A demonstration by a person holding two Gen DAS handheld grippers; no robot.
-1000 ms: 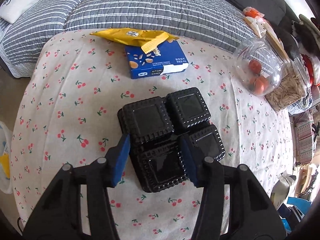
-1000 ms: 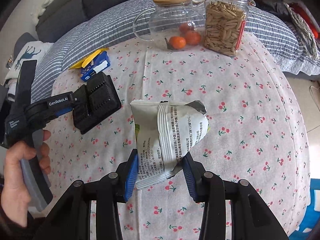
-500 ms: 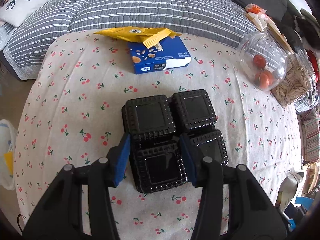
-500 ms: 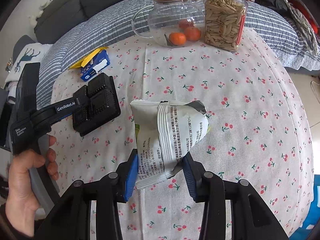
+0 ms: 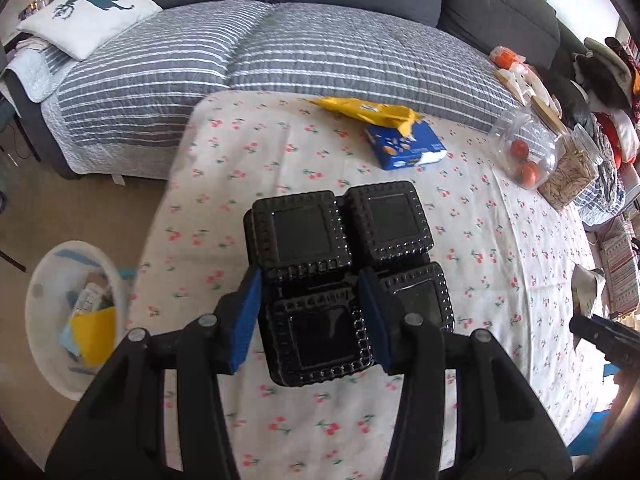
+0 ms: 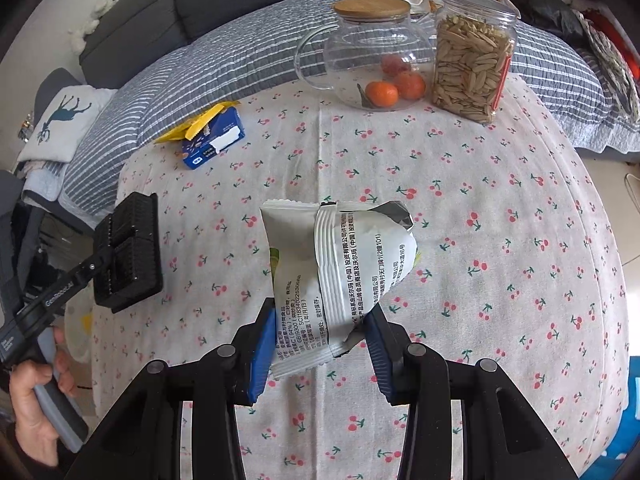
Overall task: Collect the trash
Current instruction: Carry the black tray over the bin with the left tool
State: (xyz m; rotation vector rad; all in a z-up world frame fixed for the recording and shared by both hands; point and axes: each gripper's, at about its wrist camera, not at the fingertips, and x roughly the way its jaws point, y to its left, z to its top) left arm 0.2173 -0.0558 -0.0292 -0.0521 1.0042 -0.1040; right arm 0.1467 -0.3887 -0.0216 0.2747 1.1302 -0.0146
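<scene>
My left gripper (image 5: 314, 312) is shut on a black plastic tray (image 5: 344, 264) with four square cups and holds it in the air over the table's left edge. The tray also shows in the right wrist view (image 6: 130, 252). My right gripper (image 6: 320, 344) is shut on a white crumpled snack bag (image 6: 340, 268) and holds it above the cherry-print tablecloth (image 6: 500, 240). A white trash bin (image 5: 72, 316) with wrappers inside stands on the floor at the lower left. A yellow wrapper (image 5: 372, 114) lies on a blue box (image 5: 406, 146) at the table's far side.
A glass jug with oranges (image 6: 376, 56) and a jar of seeds (image 6: 470, 56) stand at the table's far edge. A sofa with a striped grey cover (image 5: 280, 52) and a deer pillow (image 5: 86, 12) lies behind the table.
My left gripper has lifted the black tray and swung it left toward the table edge; the white bin has come into view. The right gripper still holds the snack bag.
</scene>
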